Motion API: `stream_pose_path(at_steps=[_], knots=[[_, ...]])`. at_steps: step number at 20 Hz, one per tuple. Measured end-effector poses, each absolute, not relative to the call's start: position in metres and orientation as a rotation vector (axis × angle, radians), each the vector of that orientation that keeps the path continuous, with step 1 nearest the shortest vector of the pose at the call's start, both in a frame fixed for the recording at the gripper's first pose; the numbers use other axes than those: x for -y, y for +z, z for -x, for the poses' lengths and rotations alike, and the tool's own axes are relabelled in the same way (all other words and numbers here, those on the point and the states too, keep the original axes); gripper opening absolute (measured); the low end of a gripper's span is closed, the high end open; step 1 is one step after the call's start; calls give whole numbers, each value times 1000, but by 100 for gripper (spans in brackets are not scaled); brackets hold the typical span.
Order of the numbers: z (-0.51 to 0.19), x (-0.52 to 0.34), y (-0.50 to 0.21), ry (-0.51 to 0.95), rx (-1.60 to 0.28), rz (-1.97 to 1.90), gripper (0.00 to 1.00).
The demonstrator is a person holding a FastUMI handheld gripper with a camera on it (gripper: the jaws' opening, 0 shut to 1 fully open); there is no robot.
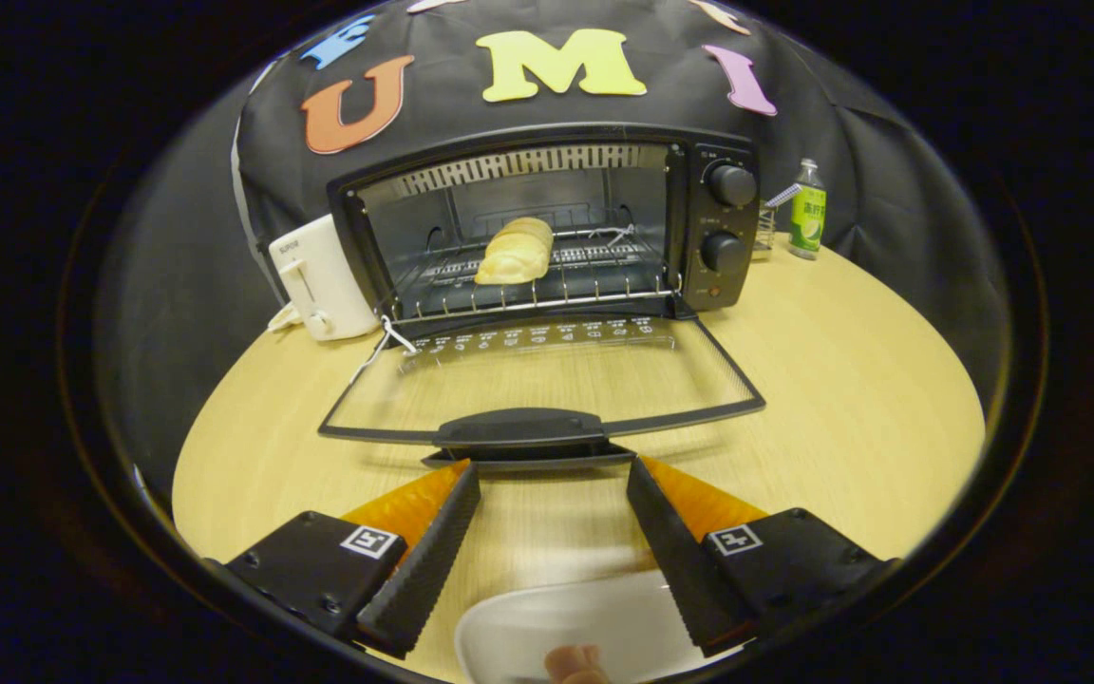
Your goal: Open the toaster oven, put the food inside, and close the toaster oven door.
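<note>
The black toaster oven [718,223] stands at the back of the round wooden table with its glass door [547,380] folded down flat toward me. A pale bread roll [514,252] lies on the wire rack [594,275] inside the oven. The door's black handle [523,429] sits just ahead of my fingertips. My gripper [552,473] is open, with nothing between its fingers. Below and between the fingers a white plate [533,627] holds a small sausage-like piece of food [577,663].
A white pop-up toaster [321,277] stands left of the oven, its cord trailing toward the door hinge. A green bottle [807,211] and a small wire rack stand right of the oven. The wooden table [851,380] spreads bare on both sides of the door.
</note>
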State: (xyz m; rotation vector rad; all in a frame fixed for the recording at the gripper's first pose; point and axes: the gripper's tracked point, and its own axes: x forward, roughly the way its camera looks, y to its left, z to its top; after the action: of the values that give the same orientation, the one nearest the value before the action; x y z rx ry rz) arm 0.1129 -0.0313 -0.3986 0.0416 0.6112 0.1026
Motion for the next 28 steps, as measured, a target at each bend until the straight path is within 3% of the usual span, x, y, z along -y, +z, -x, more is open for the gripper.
stream_pose_path(at_steps=[7, 28], knots=[[-113, 31, -390, 92, -577, -55, 100], [-143, 9, -258, 115, -163, 15, 100]])
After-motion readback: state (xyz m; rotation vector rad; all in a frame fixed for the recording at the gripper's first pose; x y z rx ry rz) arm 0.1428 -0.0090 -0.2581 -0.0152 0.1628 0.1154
